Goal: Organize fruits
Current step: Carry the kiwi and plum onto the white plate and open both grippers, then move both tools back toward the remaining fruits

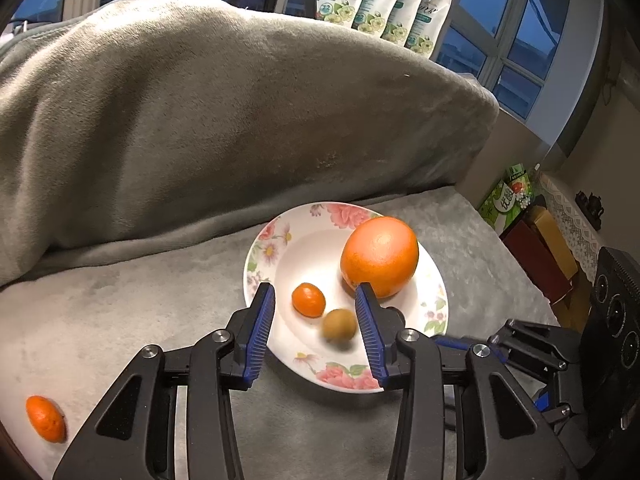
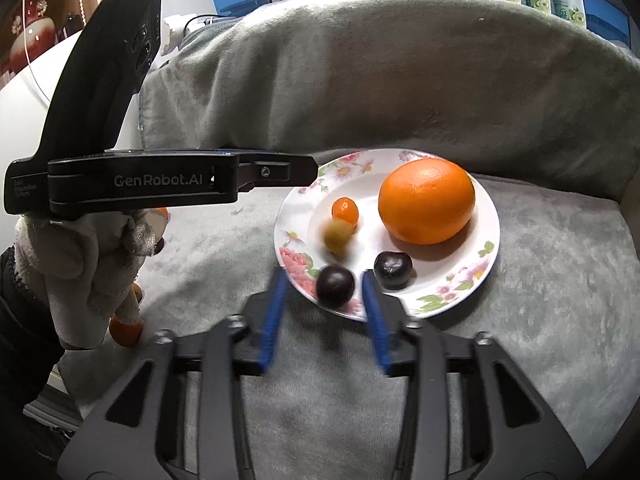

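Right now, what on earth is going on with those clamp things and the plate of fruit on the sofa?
A person is sorting fruit with two hand-held grippers. The flowered white plate on the grey blanket holds a large orange, a small orange kumquat, a blurred greenish-brown fruit and two dark round fruits. The left gripper and right gripper hover open over the plate, holding nothing. Another small orange fruit lies on the blanket.

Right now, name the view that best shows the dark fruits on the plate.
The right wrist view. It shows both dark fruits on the near part of the floral plate: one between the right gripper's open fingers, another beside it. The left wrist view shows neither.
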Demonstrator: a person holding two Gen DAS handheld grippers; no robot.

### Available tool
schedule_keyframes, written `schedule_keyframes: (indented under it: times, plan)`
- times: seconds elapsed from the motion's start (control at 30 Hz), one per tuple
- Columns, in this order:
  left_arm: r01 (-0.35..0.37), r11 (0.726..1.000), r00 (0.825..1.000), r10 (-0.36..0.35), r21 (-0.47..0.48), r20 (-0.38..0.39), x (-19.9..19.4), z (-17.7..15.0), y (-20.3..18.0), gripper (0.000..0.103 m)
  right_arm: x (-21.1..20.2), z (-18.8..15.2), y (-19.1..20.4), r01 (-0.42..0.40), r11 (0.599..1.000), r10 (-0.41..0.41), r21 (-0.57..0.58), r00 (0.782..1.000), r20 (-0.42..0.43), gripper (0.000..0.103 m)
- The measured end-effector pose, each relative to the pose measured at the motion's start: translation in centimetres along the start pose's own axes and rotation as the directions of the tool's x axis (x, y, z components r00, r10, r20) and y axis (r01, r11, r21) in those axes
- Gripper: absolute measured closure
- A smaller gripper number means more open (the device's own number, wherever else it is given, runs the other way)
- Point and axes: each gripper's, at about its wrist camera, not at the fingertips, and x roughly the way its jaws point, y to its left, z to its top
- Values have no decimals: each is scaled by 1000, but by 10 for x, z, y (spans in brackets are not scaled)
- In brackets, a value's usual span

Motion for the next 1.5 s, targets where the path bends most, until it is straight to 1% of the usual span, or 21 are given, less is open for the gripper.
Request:
schedule_keyframes:
  times: [0.03, 0.07, 0.1, 0.13, 0.17, 0.2, 0.27, 0.37, 0.73, 1.03, 1.2, 1.23, 1.3, 1.5]
  plan:
    - [-2, 1000, 1000, 2, -2, 2, -1, 0, 0, 46, -1, 0, 0, 1, 1000, -1, -3, 1000, 6, 47]
    - [-4, 1000, 1000, 4, -8, 11, -2, 0, 1, 39, -3, 0, 1, 2, 1000, -2, -6, 1000, 11, 43]
    - [-2, 1000, 1000, 3, -13, 17, -3, 1, 2, 37, -4, 0, 2, 2, 1000, -2, -11, 1000, 17, 40]
    - [1, 1000, 1000, -1, -19, 20, -4, 1, 3, 33, -5, 0, 2, 4, 1000, -4, -15, 1000, 21, 33]
    - [4, 1000, 1000, -3, -26, 20, -5, 2, 4, 27, -6, 1, 3, 6, 1000, -6, -17, 1000, 25, 27]
    - [2, 999, 1000, -2, -35, 19, -5, 2, 4, 25, -7, 1, 3, 9, 1000, -8, -19, 999, 31, 25]
    - [0, 999, 1000, 1, -39, 24, -7, 3, 4, 25, -8, 1, 5, 12, 1000, -11, -24, 999, 35, 21]
    - [-8, 999, 1000, 9, -33, 21, -9, 4, 2, 25, -9, 1, 6, 23, 999, -22, -29, 999, 34, 18]
    - [-15, 999, 999, 16, -43, 40, -23, 3, 4, 24, -13, 3, 12, 26, 999, -25, -37, 999, 34, 17]
    - [-39, 998, 996, 43, -51, 79, -49, 0, 15, 24, -17, 6, 24, 10, 999, -8, -45, 999, 40, 16]
    - [-57, 995, 992, 65, -76, 106, -66, -3, 28, 24, -19, 7, 36, -8, 998, 10, -63, 999, 41, 16]
    - [-62, 995, 991, 71, -81, 111, -69, -4, 31, 24, -19, 7, 39, -13, 998, 16, -67, 999, 41, 14]
    - [-78, 993, 989, 89, -92, 118, -77, -8, 41, 24, -19, 7, 45, -23, 997, 27, -79, 999, 42, 11]
    - [-132, 978, 979, 154, -158, 132, -101, -26, 75, 24, -17, 7, 64, -59, 991, 63, -121, 997, 37, 10]
